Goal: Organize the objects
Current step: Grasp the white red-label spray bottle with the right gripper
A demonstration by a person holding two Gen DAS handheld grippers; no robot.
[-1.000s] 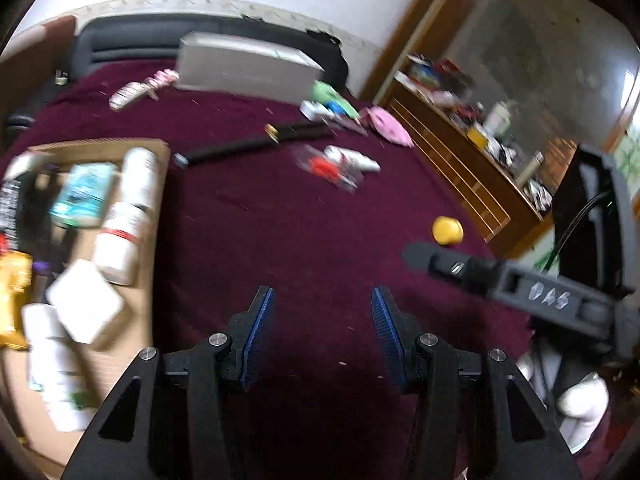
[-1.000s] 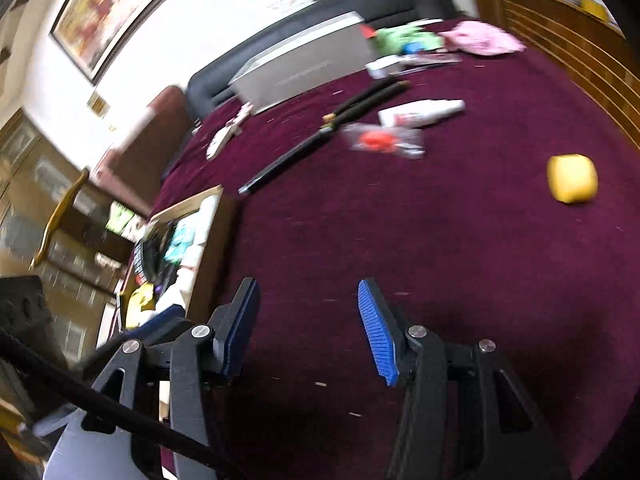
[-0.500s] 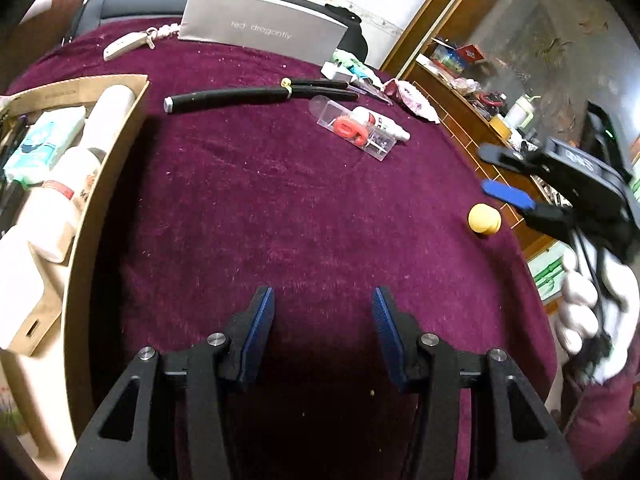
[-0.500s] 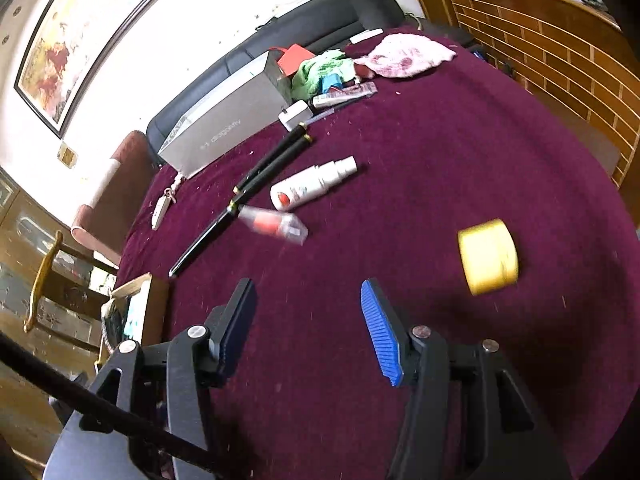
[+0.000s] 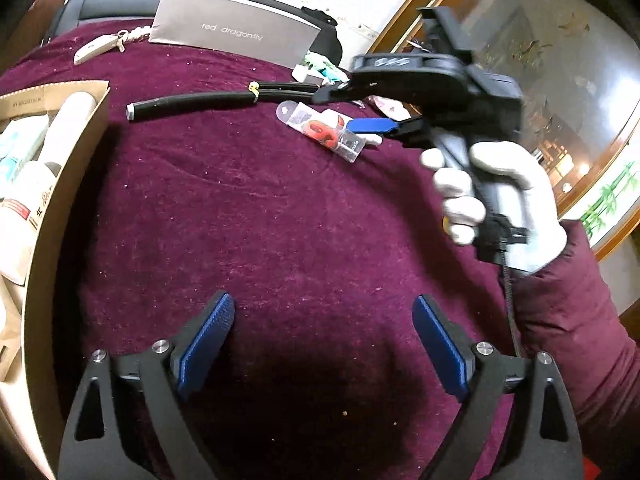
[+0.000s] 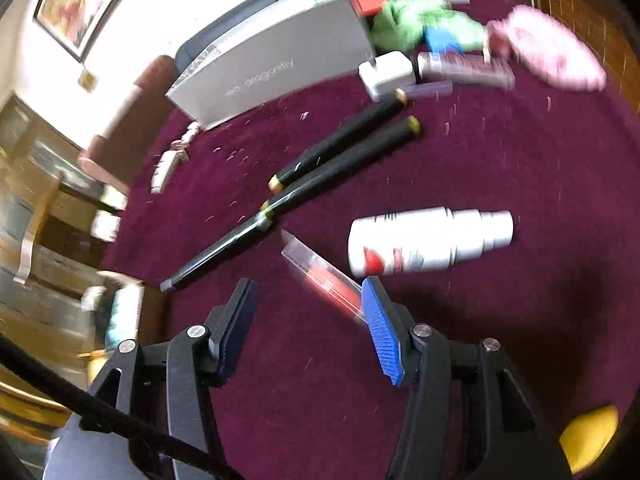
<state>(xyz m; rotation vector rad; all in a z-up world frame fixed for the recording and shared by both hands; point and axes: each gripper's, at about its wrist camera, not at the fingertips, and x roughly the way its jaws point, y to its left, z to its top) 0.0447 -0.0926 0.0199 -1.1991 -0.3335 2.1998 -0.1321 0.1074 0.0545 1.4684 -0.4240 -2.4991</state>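
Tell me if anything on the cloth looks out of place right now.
Nothing looks spilled or broken. The white bottle lies on its side beside the clear packet, and the black rods lie loose, all outside the cardboard box where other bottles sit. The right gripper is open at the packet; the left gripper is open, empty.

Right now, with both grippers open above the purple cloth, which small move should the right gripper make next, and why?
Probably ease the right gripper forward and a little to its right, so the clear plastic case sits between the fingers. The jaws are open and hold nothing, and the case lies just ahead, its near end at the right fingertip. The white bottle lies just beyond it.
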